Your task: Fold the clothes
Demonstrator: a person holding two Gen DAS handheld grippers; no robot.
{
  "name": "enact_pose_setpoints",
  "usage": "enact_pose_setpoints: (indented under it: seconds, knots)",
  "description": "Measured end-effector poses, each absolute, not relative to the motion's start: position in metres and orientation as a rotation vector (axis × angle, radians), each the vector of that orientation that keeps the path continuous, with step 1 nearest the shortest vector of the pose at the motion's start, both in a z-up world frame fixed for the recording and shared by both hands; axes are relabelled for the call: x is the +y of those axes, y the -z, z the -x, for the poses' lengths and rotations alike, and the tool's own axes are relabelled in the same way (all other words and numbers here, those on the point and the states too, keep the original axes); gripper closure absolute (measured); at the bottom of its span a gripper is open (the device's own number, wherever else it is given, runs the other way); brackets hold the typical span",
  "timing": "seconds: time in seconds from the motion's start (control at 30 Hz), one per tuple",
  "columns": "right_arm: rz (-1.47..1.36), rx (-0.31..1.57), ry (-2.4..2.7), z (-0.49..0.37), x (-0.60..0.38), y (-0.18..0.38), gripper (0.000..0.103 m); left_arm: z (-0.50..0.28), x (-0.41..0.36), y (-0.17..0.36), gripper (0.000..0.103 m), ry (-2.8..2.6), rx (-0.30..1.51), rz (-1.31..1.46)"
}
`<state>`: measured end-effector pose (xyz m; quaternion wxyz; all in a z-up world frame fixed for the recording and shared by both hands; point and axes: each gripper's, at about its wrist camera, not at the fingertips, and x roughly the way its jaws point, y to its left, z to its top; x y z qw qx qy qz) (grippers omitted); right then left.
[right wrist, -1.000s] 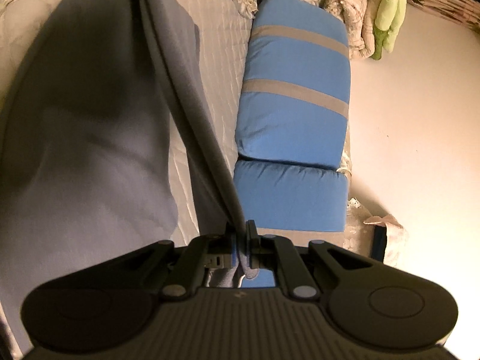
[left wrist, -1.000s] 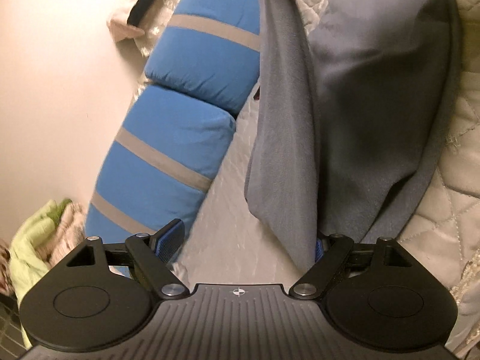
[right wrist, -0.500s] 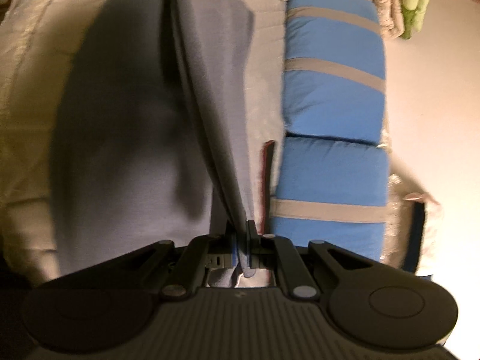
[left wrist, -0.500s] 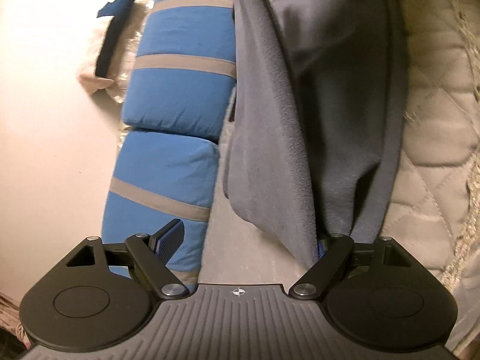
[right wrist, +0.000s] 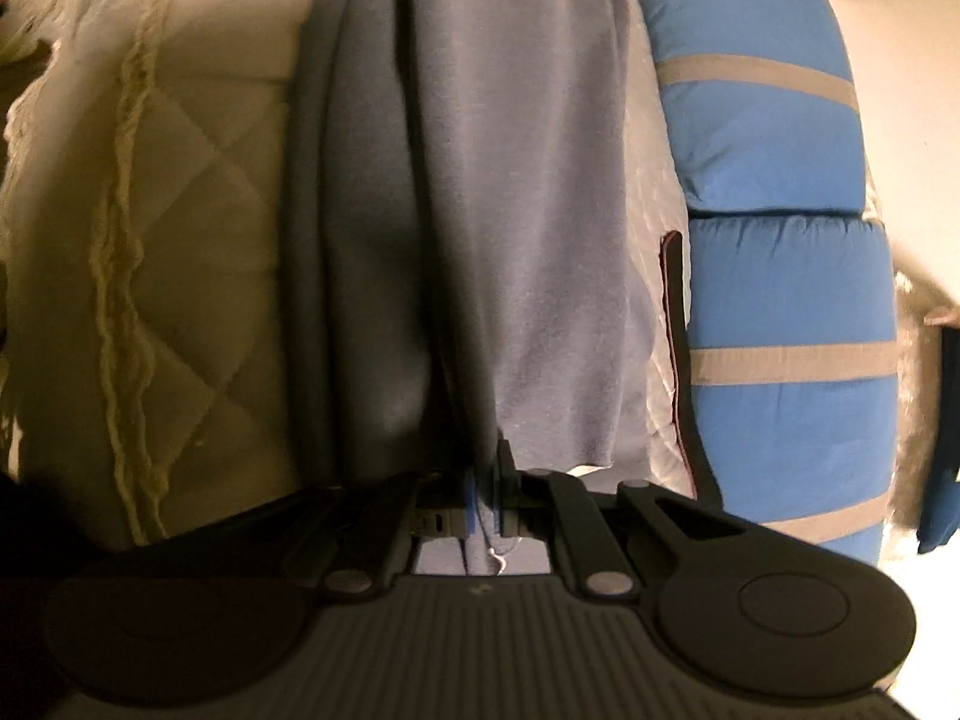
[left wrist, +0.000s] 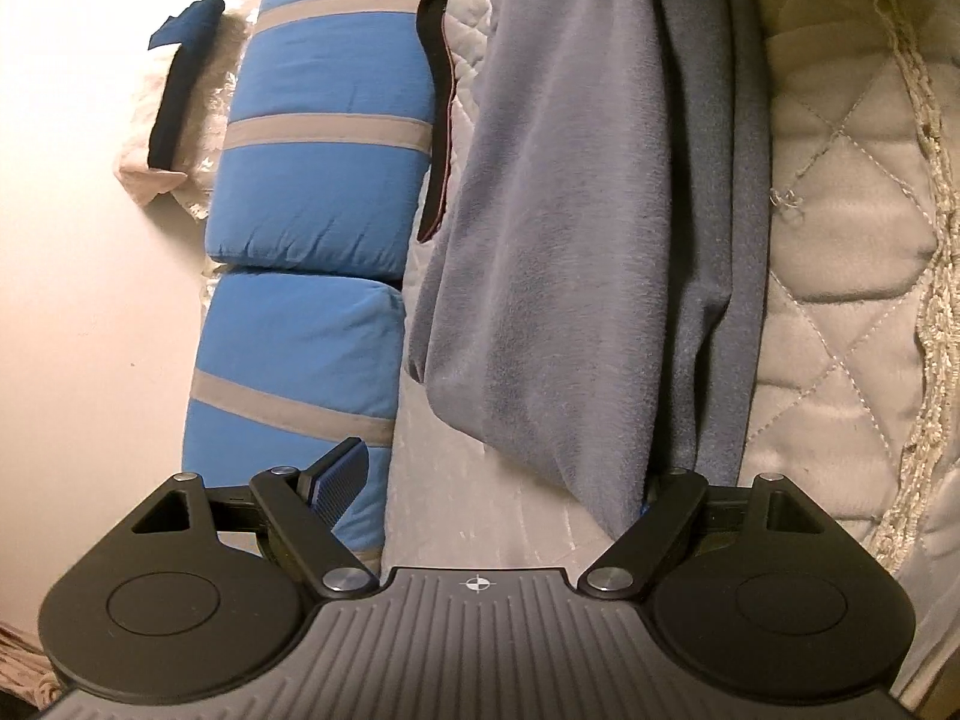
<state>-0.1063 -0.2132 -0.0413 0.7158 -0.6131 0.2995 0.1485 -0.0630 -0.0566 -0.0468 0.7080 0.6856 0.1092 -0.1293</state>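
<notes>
Grey fleece garment (left wrist: 540, 276) hangs in long folds down the centre of both views, over the quilted bedcover (left wrist: 852, 252), with a blue striped bolster (left wrist: 324, 180) at left in the left view. Right gripper (right wrist: 487, 489) is clenched on the garment's edge at lower centre. Left gripper (left wrist: 498, 483) stands released, jaws wide; cloth drapes against its right finger only. Risk, in my judgement: with one corner held, the free side may sag or twist, spoiling the fold, or drag across the bolster.
</notes>
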Motion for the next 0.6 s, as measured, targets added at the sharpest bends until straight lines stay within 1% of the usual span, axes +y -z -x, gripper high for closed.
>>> enact_pose_setpoints:
  seconds: [0.13, 0.23, 0.33, 0.47, 0.53, 0.6]
  knots:
    - [1.312, 0.657, -0.312, 0.109, -0.215, 0.042, 0.097, 0.061, -0.056, 0.035, 0.022, 0.308, 0.287, -1.478]
    - [1.317, 0.650, -0.305, 0.108, -0.214, 0.043, 0.097, 0.069, -0.057, 0.030, 0.022, 0.314, 0.288, -1.478]
    - [1.323, 0.641, -0.301, 0.109, -0.213, 0.043, 0.097, 0.088, -0.053, 0.034, 0.017, 0.336, 0.259, -1.543]
    - [1.328, 0.628, -0.300, 0.111, -0.212, 0.043, 0.096, 0.110, -0.046, 0.029, 0.016, 0.370, 0.260, -1.563]
    - [1.328, 0.624, -0.300, 0.110, -0.212, 0.043, 0.096, 0.114, -0.043, 0.008, 0.016, 0.419, 0.316, -1.459]
    - [1.323, 0.622, -0.302, 0.105, -0.214, 0.043, 0.096, 0.107, -0.038, -0.024, 0.016, 0.487, 0.425, -1.266]
